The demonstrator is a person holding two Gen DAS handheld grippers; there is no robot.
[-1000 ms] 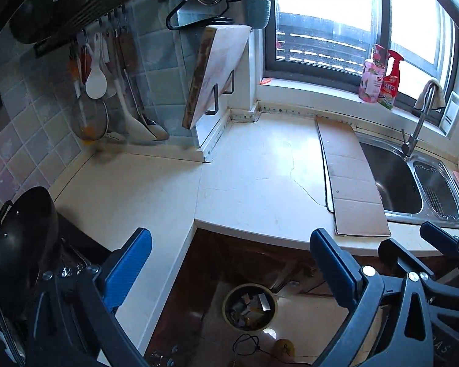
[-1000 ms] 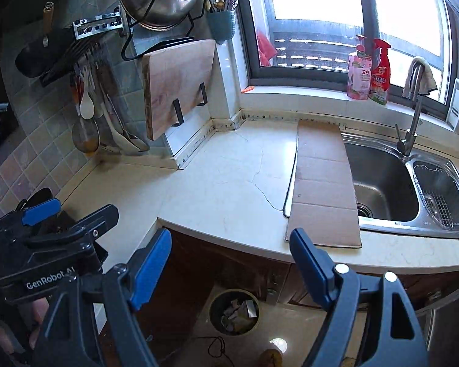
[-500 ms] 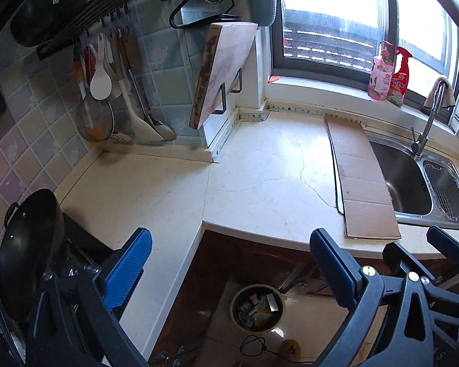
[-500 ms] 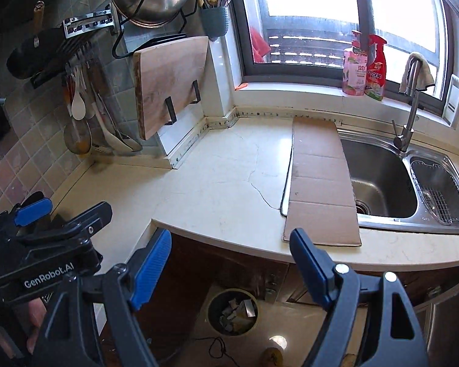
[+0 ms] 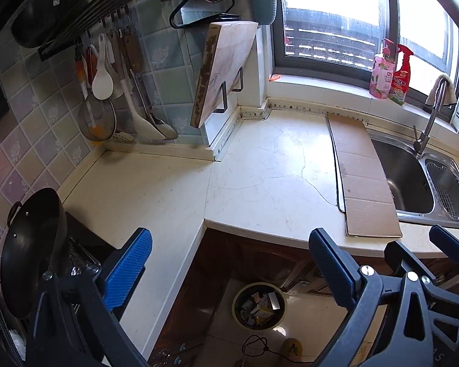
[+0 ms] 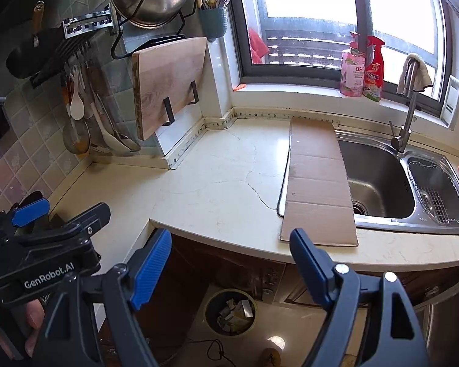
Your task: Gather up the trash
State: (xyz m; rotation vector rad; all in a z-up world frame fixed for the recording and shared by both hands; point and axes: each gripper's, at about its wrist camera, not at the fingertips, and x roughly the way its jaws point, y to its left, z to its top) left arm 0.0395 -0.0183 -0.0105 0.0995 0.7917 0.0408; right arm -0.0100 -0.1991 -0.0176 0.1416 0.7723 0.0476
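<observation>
A round trash bin point(image 5: 259, 305) with scraps of paper and packaging inside stands on the floor below the counter's inner corner; the right wrist view shows the same bin point(image 6: 231, 312). A flat strip of cardboard point(image 5: 361, 177) lies on the counter, overlapping the sink's left edge, and appears in the other view as the cardboard point(image 6: 316, 180). My left gripper point(image 5: 229, 267) hangs open above the bin, nothing between its blue pads. My right gripper point(image 6: 232, 264) is open too, also empty. Each gripper shows in the other's view: right gripper point(image 5: 425, 250), left gripper point(image 6: 61, 212).
The cream L-shaped counter point(image 5: 260, 177) wraps the corner. A black wok point(image 5: 30, 250) sits at far left, a steel sink point(image 6: 379, 180) with tap at right. A cutting board point(image 6: 168, 85) and utensils hang on the tiled wall. Bottles point(image 6: 364, 67) stand on the sill. A cable lies on the floor.
Both views have drifted slightly, the left one sideways and the right one a little back from the counter. Both grippers stay open and empty.
</observation>
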